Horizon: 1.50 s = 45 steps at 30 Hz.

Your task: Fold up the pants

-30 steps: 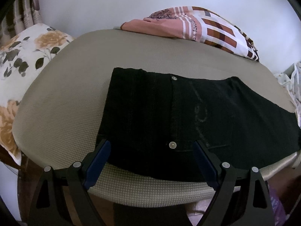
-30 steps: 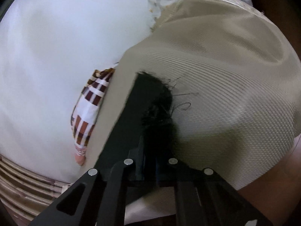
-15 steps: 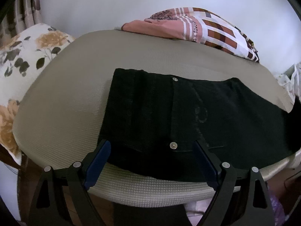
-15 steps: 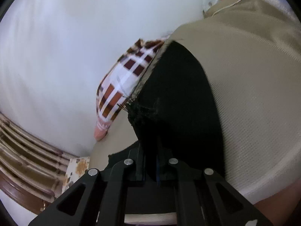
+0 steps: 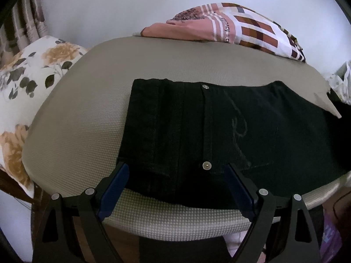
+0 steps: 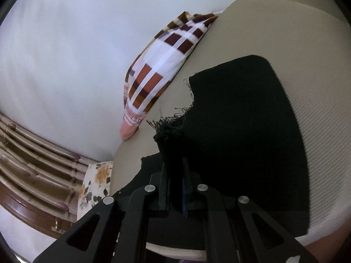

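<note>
Black pants [image 5: 219, 135] lie flat on a beige cushioned surface [image 5: 87, 131], waistband at the left, two metal buttons showing. My left gripper [image 5: 175, 175] is open, its blue-padded fingers spread over the near edge of the pants, holding nothing. My right gripper [image 6: 175, 171] is shut on the frayed hem of the pants leg [image 6: 169, 129] and holds it lifted over the rest of the black cloth [image 6: 241, 131]. In the left wrist view the lifted leg shows as a dark fold at the far right [image 5: 342, 109].
A plaid pink and brown cloth [image 5: 230, 28] lies at the far edge by the white wall; it also shows in the right wrist view [image 6: 158, 74]. A floral pillow [image 5: 26, 83] sits at the left. A wooden slatted frame [image 6: 33, 153] is at lower left.
My right gripper has carried the frayed hem up and over toward the waistband, so more of the pants lies under it. The left gripper has stayed open and still.
</note>
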Available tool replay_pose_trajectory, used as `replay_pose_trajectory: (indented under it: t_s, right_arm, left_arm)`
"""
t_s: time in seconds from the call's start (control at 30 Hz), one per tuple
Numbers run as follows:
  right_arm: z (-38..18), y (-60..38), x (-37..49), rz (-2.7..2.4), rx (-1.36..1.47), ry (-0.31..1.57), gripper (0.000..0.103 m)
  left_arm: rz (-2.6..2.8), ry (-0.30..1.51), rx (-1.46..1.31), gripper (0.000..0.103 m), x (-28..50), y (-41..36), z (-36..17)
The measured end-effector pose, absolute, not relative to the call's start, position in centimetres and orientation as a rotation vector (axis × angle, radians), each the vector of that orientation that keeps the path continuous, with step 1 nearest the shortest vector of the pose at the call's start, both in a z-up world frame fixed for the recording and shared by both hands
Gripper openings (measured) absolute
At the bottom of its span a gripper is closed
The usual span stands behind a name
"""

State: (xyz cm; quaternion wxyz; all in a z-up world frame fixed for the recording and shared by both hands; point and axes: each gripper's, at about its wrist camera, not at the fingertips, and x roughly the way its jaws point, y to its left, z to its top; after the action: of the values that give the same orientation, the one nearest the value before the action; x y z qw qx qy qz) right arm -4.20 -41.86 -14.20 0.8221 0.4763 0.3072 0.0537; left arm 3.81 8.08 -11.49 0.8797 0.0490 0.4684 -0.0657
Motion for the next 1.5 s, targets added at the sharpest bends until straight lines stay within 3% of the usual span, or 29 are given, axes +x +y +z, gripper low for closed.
replay_pose_trajectory:
  t_s: [1.5]
  right_arm:
    - [-18.4,-27.0,-0.2,0.392,0.931,0.882,0.009]
  left_arm:
    - [-0.140,0.998,0.245,0.094,3.5,6.6,-13.3]
